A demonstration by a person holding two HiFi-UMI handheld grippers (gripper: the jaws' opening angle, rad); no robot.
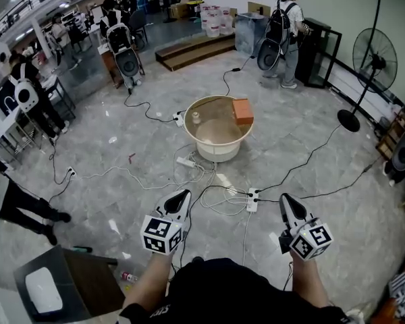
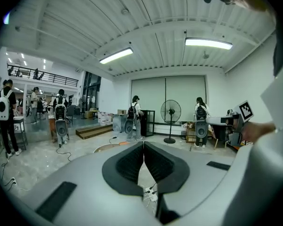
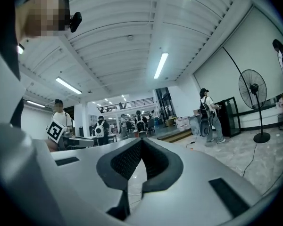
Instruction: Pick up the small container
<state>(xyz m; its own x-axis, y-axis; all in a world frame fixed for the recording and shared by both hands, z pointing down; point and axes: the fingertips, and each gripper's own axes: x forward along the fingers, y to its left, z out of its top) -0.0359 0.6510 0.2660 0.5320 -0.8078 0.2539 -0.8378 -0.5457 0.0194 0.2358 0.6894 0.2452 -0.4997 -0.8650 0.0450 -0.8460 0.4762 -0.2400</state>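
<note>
Closest in, the person holds both grippers low over the grey floor (image 1: pixel 121 201), well apart from each other. The left gripper (image 1: pixel 183 194) has its jaws pressed together with nothing between them, as its own view shows: the two dark pads meet in one line. The right gripper (image 1: pixel 285 198) is likewise closed and empty, its pads meeting at the tips. Each carries its marker cube at the back, and both point ahead toward the tub. Between and just beyond the grippers lies a tangle of white cables (image 1: pixel 212 198) with a power strip (image 1: pixel 252 200) beside it. Farther on, in the middle of the floor, stands a round beige tub (image 1: pixel 219 150). The small container (image 1: pixel 196 117), a pale little jar, is upright inside the tub close to its left wall, far from both grippers and touched by neither. An orange block (image 1: pixel 242 111) rests on the tub's right rim. Beyond the tub are low wooden steps (image 1: pixel 192 49), and to the right a person with a backpack (image 1: pixel 287 36) stands at a dark cabinet (image 1: pixel 320 59). A standing fan (image 1: pixel 372 63) is at the far right wall.
</note>
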